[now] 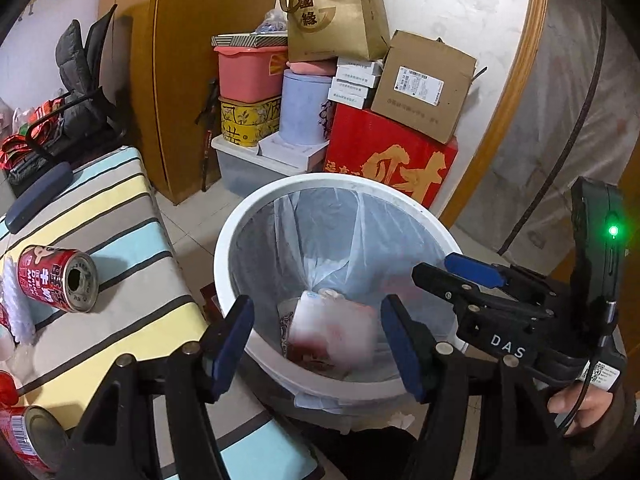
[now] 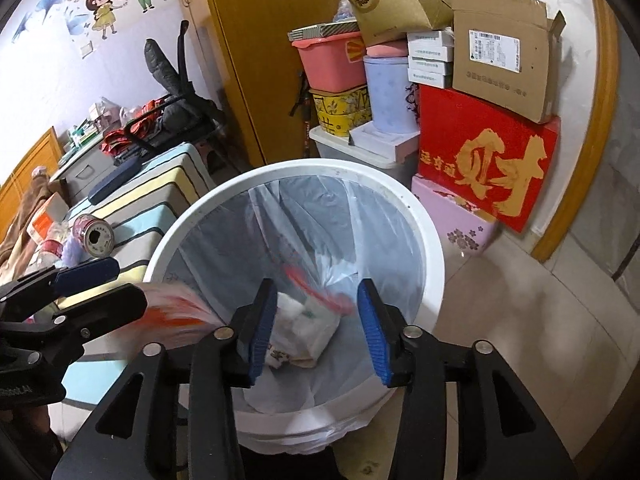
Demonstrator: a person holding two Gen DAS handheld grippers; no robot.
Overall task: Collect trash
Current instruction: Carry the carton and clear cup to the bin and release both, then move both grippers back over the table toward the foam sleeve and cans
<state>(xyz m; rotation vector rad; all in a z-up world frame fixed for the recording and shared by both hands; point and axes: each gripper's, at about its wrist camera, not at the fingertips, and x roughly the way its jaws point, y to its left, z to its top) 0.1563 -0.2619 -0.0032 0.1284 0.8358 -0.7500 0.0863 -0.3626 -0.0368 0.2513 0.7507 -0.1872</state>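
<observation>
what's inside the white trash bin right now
The white trash bin holds a clear liner, crumpled white packaging and a blurred red-white wrapper. Anything beneath them is hidden.

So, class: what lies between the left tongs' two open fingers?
In the left wrist view, a blurred white-and-red wrapper inside the lined white bin; the fingers don't touch it.

Can (image 1: 56,278) on table (image 1: 132,312) beside bin (image 1: 240,232)

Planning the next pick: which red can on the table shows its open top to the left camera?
The farther can, lying on its side; the near can at the frame's bottom edge shows only its barcode side.
</observation>
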